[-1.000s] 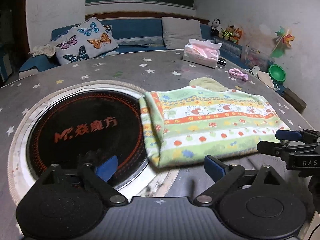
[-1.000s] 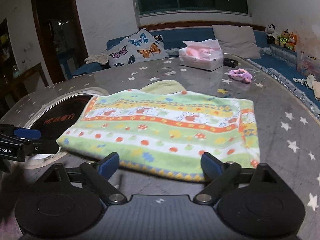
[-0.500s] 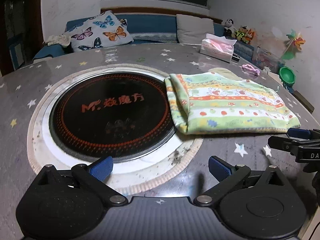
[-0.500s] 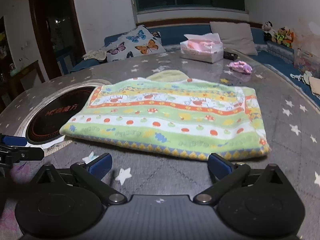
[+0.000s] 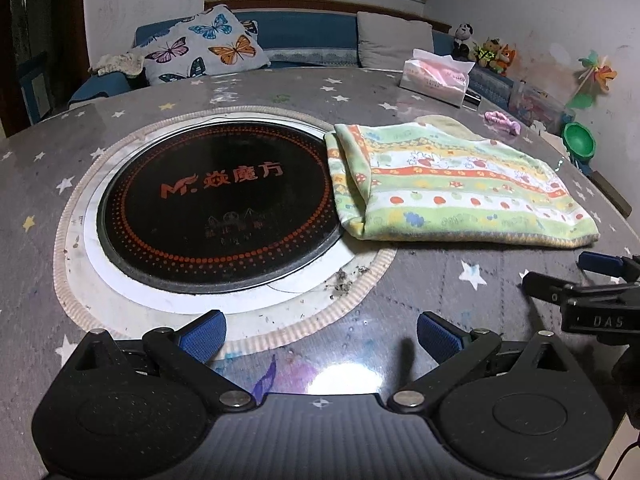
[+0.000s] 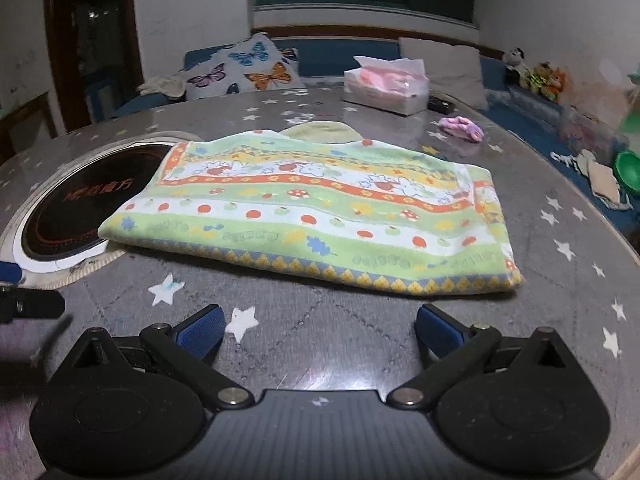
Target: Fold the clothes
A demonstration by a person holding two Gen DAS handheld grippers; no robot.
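A folded green, orange and white patterned cloth (image 5: pixel 448 184) lies flat on the grey star-patterned table (image 5: pixel 280 92), to the right of the round black cooktop (image 5: pixel 216 204). It also shows in the right wrist view (image 6: pixel 320 208). My left gripper (image 5: pixel 320 338) is open and empty, low over the table in front of the cooktop, well short of the cloth. My right gripper (image 6: pixel 318 330) is open and empty, just in front of the cloth's near edge. The right gripper's side shows at the right of the left wrist view (image 5: pixel 592 280).
A pink tissue box (image 6: pixel 386 86) and a pink scrunchie (image 6: pixel 460 127) lie on the far side of the table. A yellow-green piece (image 6: pixel 320 131) peeks out behind the cloth. A sofa with a butterfly cushion (image 5: pixel 204 50) stands beyond. A green bowl (image 5: pixel 578 142) sits off the right edge.
Both grippers have pulled back from the cloth toward the near table edge, staying open. The cloth lies folded and has not moved.
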